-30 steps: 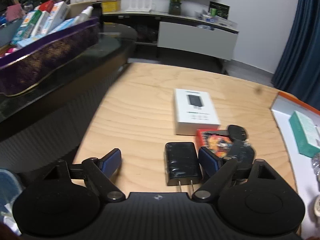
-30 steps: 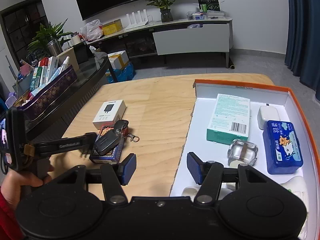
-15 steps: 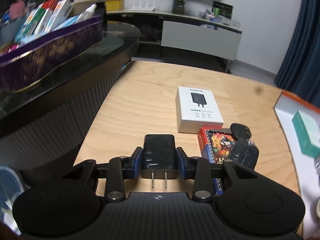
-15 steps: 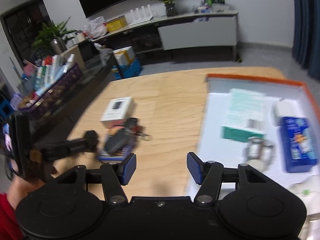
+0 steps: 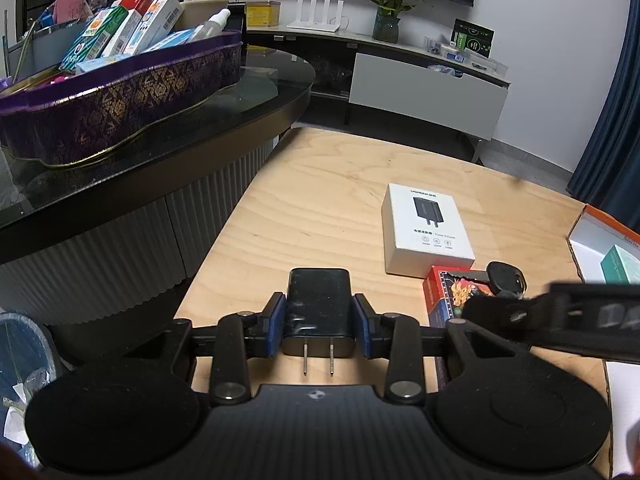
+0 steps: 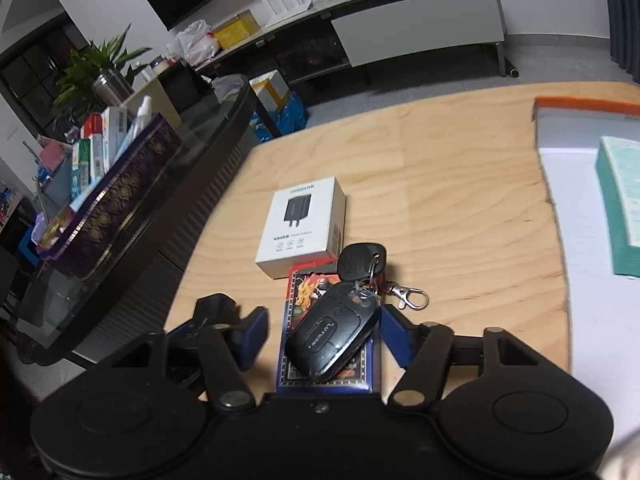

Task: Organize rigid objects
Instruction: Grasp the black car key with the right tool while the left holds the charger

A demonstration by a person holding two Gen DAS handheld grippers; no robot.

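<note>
Wooden table [image 6: 460, 184], living room: my right gripper [image 6: 324, 332] is half-wide and closing, straddling the card box [image 6: 320, 372] lengthwise, key fob [image 6: 332, 336] on top; my left gripper [image 5: 319, 326] clamps the charger [image 5: 319, 308] just left of that box

Car key [image 6: 334, 336] on card deck [image 6: 326, 364]; charger box [image 6: 302, 226] just behind; tray [image 6: 580, 105] well right.
</note>
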